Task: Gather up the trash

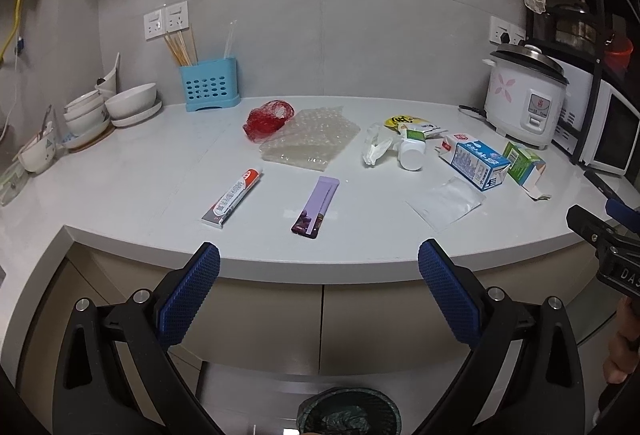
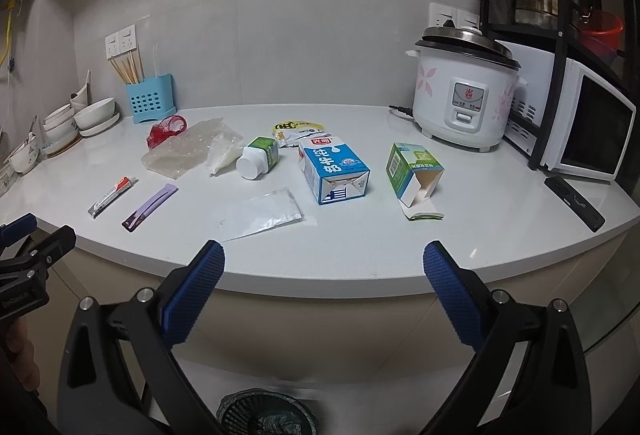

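Trash lies scattered on the white counter [image 1: 132, 175]: a red net [image 1: 268, 119], bubble wrap [image 1: 310, 141], a toothpaste tube [image 1: 234, 197], a purple sachet [image 1: 316, 207], a clear pouch [image 2: 262, 213], a white bottle [image 2: 258, 157], a blue milk carton [image 2: 334, 169] and an open green box [image 2: 416, 175]. My left gripper [image 1: 319, 267] hangs open in front of the counter edge, below the purple sachet. My right gripper [image 2: 324, 267] is open too, below the clear pouch and the carton. A lined bin [image 1: 348, 413] sits on the floor beneath both.
Bowls [image 1: 120, 103] and a blue utensil holder [image 1: 210, 85] stand at the back left. A rice cooker [image 2: 466, 91] and a microwave [image 2: 588, 131] stand at the right, with a black remote [image 2: 574, 201] near the edge. Cabinet doors run under the counter.
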Motion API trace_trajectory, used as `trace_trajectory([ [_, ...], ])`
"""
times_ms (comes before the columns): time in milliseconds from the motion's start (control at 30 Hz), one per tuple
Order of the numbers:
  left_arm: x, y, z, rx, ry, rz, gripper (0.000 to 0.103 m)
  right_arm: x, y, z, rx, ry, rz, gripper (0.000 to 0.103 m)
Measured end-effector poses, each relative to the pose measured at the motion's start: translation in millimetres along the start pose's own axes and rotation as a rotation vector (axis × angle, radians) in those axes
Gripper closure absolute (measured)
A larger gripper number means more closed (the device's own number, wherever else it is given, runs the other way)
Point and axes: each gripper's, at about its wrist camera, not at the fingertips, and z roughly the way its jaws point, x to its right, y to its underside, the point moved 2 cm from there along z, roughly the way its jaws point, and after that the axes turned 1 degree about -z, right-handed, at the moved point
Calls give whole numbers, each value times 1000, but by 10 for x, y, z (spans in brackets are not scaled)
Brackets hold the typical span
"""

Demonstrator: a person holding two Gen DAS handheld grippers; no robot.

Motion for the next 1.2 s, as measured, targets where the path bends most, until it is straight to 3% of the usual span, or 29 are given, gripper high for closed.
trace_trajectory([
  [1200,81,48,57,-22,24,-4,6,24,85,74,-10,-10,13,7],
])
